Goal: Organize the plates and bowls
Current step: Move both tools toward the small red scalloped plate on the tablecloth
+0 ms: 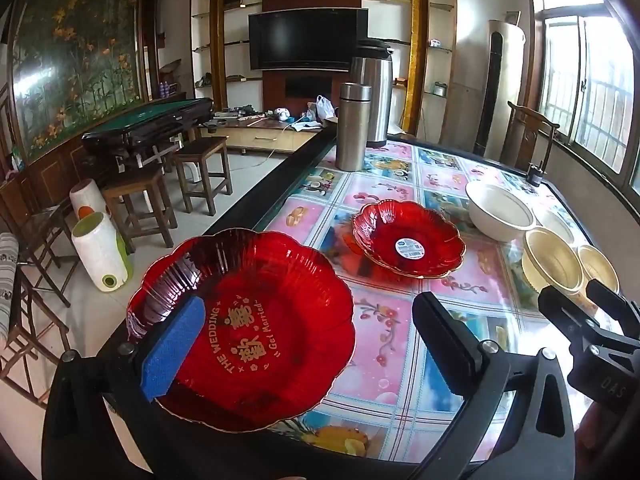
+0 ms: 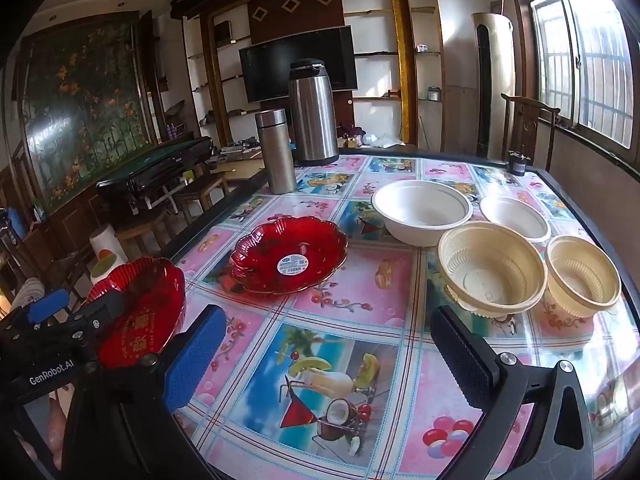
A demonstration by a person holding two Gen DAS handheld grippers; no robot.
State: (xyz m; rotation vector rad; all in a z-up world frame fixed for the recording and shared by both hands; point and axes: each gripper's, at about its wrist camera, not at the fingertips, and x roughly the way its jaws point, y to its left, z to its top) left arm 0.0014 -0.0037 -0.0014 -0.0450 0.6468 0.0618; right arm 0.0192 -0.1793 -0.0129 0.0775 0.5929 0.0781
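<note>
The table (image 2: 340, 344) fills the scene, its glass top over a bright cloth of fruit and cocktail pictures. At its far edge stands the tall steel thermos jug (image 2: 313, 114), with the slimmer steel flask (image 2: 277, 151) just beside it on the left. Down at the near left corner, the big red wedding plate (image 1: 256, 332) with gold lettering hangs partly over the table's edge, and the left tongs (image 1: 312, 344) are spread wide around it: the blue pad (image 1: 174, 348) lies against the plate's inner left slope, the black pad stands off to the right, clear of the rim, so nothing is gripped. The large white bowl (image 2: 422, 212) sits mid-table towards the back, a smaller white bowl (image 2: 516, 218) just right of it. In front of those, the bigger cream bowl (image 2: 492, 270) and the little cream bowl (image 2: 582, 276) sit side by side. The second red plate (image 2: 289, 256), sticker in its centre, lies flat between the wedding plate and the bowls. The right tongs (image 2: 328, 356) hover above bare cloth, spread apart and holding nothing.
</note>
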